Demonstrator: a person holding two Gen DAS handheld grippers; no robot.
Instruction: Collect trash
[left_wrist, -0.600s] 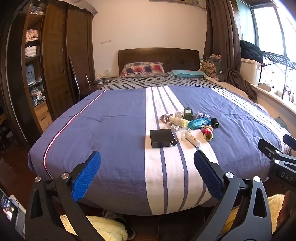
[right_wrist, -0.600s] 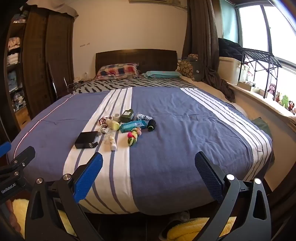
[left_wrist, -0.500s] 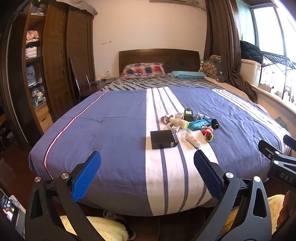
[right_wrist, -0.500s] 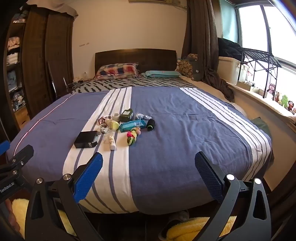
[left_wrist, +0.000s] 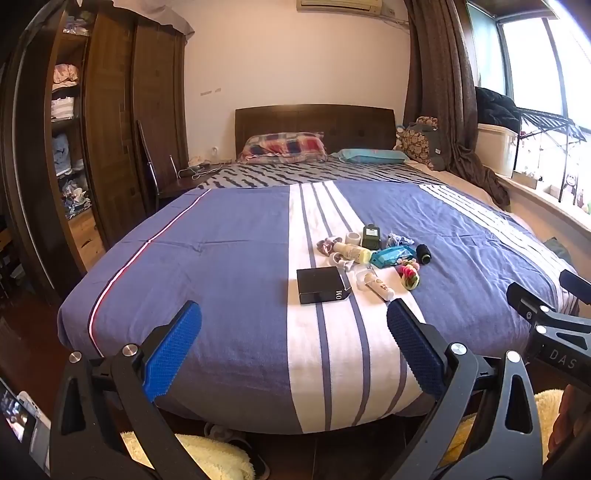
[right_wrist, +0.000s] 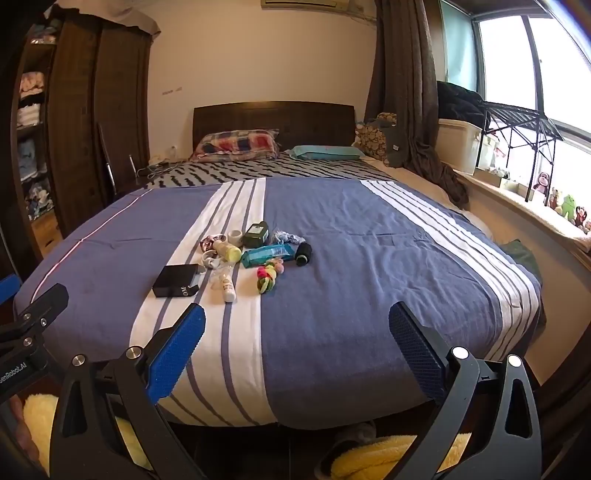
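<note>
A cluster of small items lies on the blue and white striped bed (left_wrist: 229, 251): a black box (left_wrist: 322, 285) (right_wrist: 178, 280), a white tube (left_wrist: 378, 286) (right_wrist: 226, 286), a yellow-green bottle (left_wrist: 352, 252) (right_wrist: 227, 250), a teal packet (left_wrist: 391, 255) (right_wrist: 267, 254), a dark green bottle (left_wrist: 371, 236) (right_wrist: 255, 233), a black spool (left_wrist: 423, 253) (right_wrist: 303, 253) and a colourful knotted toy (left_wrist: 409, 273) (right_wrist: 269, 275). My left gripper (left_wrist: 293, 325) is open and empty at the bed's foot. My right gripper (right_wrist: 297, 326) is open and empty, to the right of the left one.
A dark wardrobe (left_wrist: 110, 122) stands to the left. A headboard and pillows (left_wrist: 282, 147) are at the far end. A window ledge with a drying rack (right_wrist: 517, 122) and toys runs along the right. Yellow rugs (right_wrist: 369, 458) lie on the floor under the grippers.
Both views have shifted slightly; the items sit a touch lower in frame. Both grippers stay open and nothing was touched.
</note>
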